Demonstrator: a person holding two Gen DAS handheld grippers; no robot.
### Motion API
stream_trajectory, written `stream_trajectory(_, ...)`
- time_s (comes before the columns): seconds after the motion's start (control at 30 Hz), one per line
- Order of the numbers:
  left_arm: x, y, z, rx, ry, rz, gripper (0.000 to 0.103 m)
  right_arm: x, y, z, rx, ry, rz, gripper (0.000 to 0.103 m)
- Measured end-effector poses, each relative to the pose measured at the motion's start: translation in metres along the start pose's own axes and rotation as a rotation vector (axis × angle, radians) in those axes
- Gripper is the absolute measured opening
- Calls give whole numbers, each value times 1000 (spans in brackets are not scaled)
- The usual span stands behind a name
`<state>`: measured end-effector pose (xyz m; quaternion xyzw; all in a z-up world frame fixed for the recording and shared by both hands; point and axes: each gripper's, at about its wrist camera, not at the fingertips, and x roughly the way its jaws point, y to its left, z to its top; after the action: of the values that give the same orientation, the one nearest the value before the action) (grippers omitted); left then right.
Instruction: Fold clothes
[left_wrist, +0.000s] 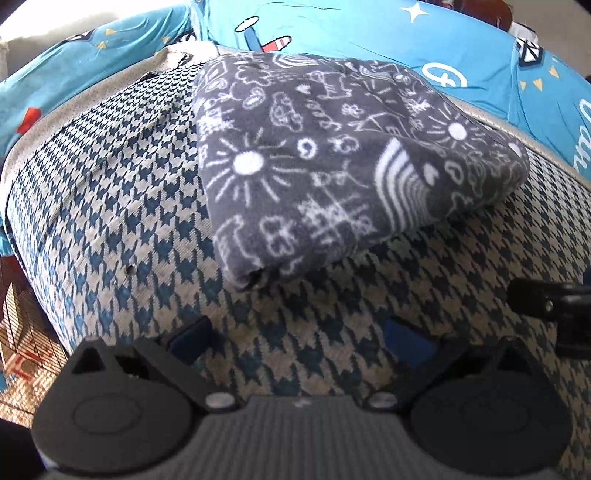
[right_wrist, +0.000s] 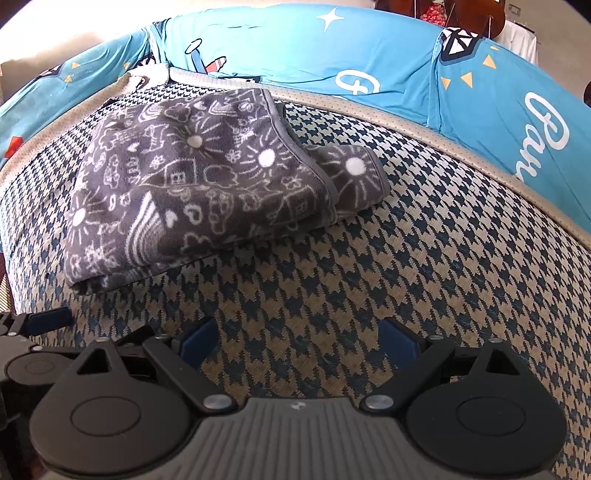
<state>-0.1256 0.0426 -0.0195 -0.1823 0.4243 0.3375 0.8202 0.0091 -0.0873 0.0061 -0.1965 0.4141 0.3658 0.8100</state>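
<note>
On the houndstooth mat (right_wrist: 369, 258), folded doodle-print fleece (right_wrist: 192, 177), blue sheet (right_wrist: 517, 122) lettered "Pau", left tongs (left_wrist: 299, 339) and right tongs (right_wrist: 301, 341) both released.

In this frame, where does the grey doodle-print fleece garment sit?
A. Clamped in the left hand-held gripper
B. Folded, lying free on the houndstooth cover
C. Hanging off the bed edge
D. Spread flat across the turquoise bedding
B: the grey doodle-print fleece garment lies folded on the blue-and-beige houndstooth cover, while the left hand-held gripper and right hand-held gripper both stand open short of it, holding nothing.
</note>
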Motion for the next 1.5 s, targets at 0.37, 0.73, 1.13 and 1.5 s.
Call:
stream_trajectory(0.37,2,-2,0,6,7,15,103,-2,-3,4,37,-7,31,94)
stream_trajectory(0.73,2,-1,-1,10,7,12,103,-1,-3,3,41,-6,24,94)
stream_trajectory(1.13,-9,-5,1,29,-10,10,103,-3,-5,7,51,-31,10,94)
stream_trajectory(1.5,-19,-6,0,28,-29,11,103,-1,-6,8,60,-34,3,94)
